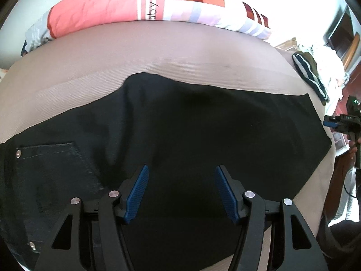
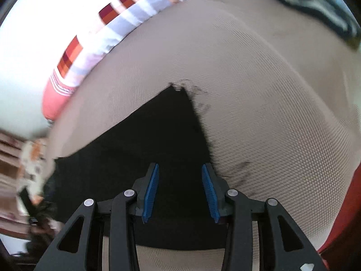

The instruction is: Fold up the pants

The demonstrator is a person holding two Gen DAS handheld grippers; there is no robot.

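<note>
Right now you are working over a bed [image 1: 180, 52] covered in a beige ribbed sheet, with the black pants [image 1: 203, 135] lying spread flat across it. At the far left of the left wrist view a back pocket [image 1: 52, 164] with metal rivets is showing on the pants. Behind, a pink and white pillow [image 1: 108, 2] with red and orange squares is lying along the far edge of the bed, and at the right a dark striped garment [image 1: 309, 76] is sitting near the edge, clear of the pants. Nothing is lying between your grippers and the cloth. Your left gripper [image 1: 181, 194] is pointing steeply down over the middle of the pants, its jaws standing apart with nothing between them. Your right gripper [image 2: 179, 192] is hovering over the hem end [image 2: 178, 117] of a leg, tilted down, jaws parted and gripping nothing; that view is blurring.
</note>
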